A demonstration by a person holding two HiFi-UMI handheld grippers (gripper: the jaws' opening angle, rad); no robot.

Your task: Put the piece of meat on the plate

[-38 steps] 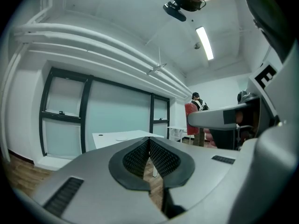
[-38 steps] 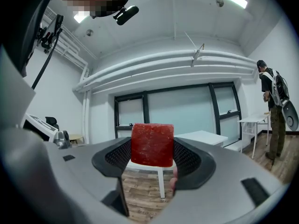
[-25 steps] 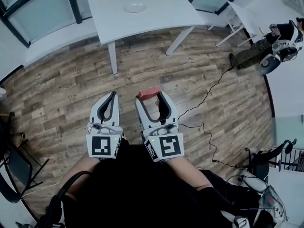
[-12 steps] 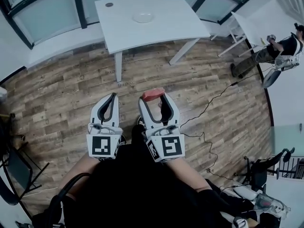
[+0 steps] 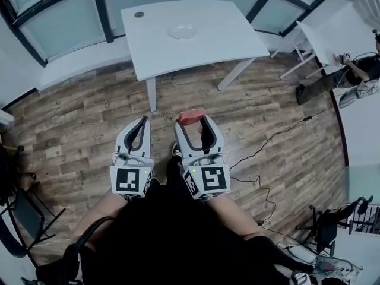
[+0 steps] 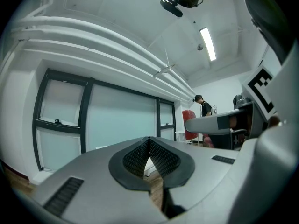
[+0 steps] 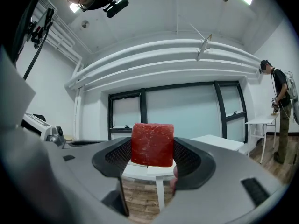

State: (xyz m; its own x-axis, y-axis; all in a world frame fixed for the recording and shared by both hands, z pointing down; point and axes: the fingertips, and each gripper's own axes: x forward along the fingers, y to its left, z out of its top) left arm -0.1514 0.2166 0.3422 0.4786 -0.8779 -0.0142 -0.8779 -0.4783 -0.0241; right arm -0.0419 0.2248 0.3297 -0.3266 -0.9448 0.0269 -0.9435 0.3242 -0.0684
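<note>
While L gripper (image 5: 141,125) sits closed, meat (image 7: 152,144) is clamped btwn R gripper (image 5: 193,119) tips.

white table (image 5: 208,47) on wood-plank floor (image 5: 83,114), dark grommet (image 5: 139,15) near its far left corner | black cable (image 5: 279,134) trailing over floor, right | dark-framed windows (image 5: 53,16) behind | second person (image 5: 356,73) far right, beside smaller white table (image 5: 317,37) | dark chair (image 5: 24,212) lower left

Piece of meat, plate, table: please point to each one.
piece of meat (image 7: 152,144): right gripper view, middle of its red face.
plate (image 5: 182,32): head view, its bare centre.
table (image 5: 221,40): head view, bare top right of plate.
</note>
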